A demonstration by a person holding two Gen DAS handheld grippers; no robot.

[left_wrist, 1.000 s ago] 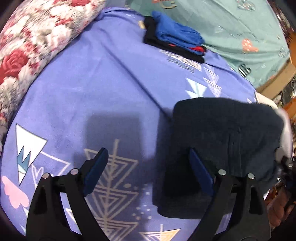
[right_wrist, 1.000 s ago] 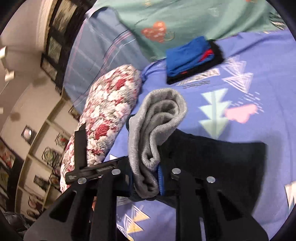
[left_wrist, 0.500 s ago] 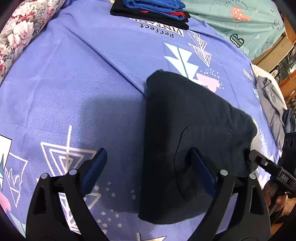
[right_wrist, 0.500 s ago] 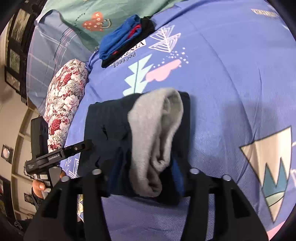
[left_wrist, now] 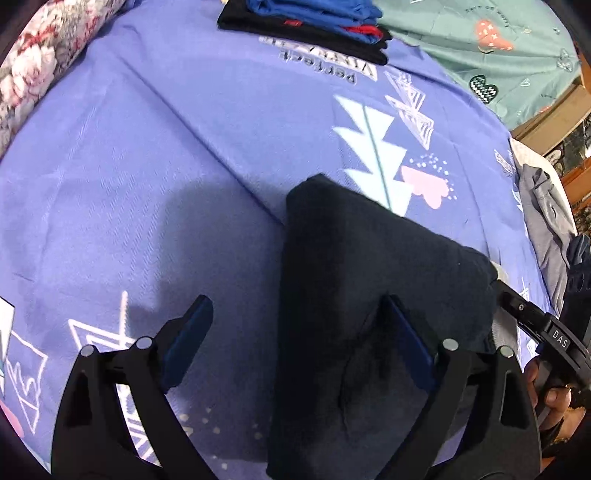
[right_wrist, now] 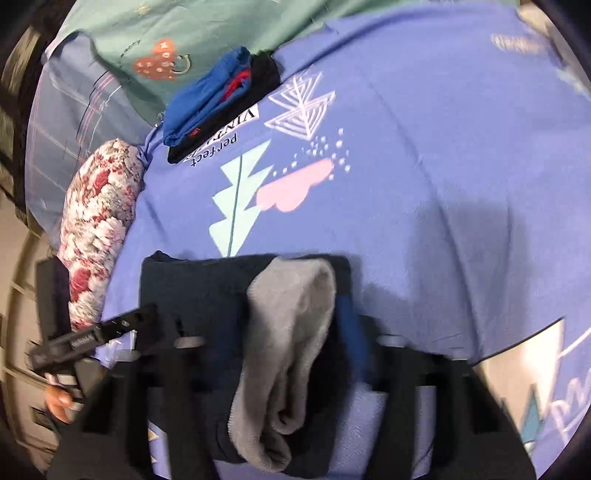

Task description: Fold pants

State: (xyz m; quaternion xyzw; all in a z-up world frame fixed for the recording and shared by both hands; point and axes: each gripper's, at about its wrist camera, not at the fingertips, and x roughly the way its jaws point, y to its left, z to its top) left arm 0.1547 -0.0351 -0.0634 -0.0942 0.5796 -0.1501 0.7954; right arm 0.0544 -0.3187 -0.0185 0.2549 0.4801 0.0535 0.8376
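Observation:
Dark navy pants (left_wrist: 369, 266) lie folded on the purple bedsheet (left_wrist: 166, 147). My left gripper (left_wrist: 295, 343) hovers just above their near left edge, jaws wide and still opening, with one blue pad over the cloth and the other over bare sheet. It holds nothing. The pants' (right_wrist: 192, 295) grey inner waistband (right_wrist: 291, 332) bulges up between the pads of my right gripper (right_wrist: 291, 339). Its jaws are closing, and the bundled cloth fills the gap and touches both pads. This view is blurred.
A stack of folded blue, red and black clothes (left_wrist: 314, 26) sits at the far end of the sheet. A floral bolster (right_wrist: 99, 229) lines one side and a green sheet (left_wrist: 480, 48) lies beyond. Grey clothes (left_wrist: 546, 221) are piled at the right edge.
The right gripper lowered the pants from mid-air onto the sheet and its jaws widened around the waistband. The left gripper moved closer and lower over the pants' edge.

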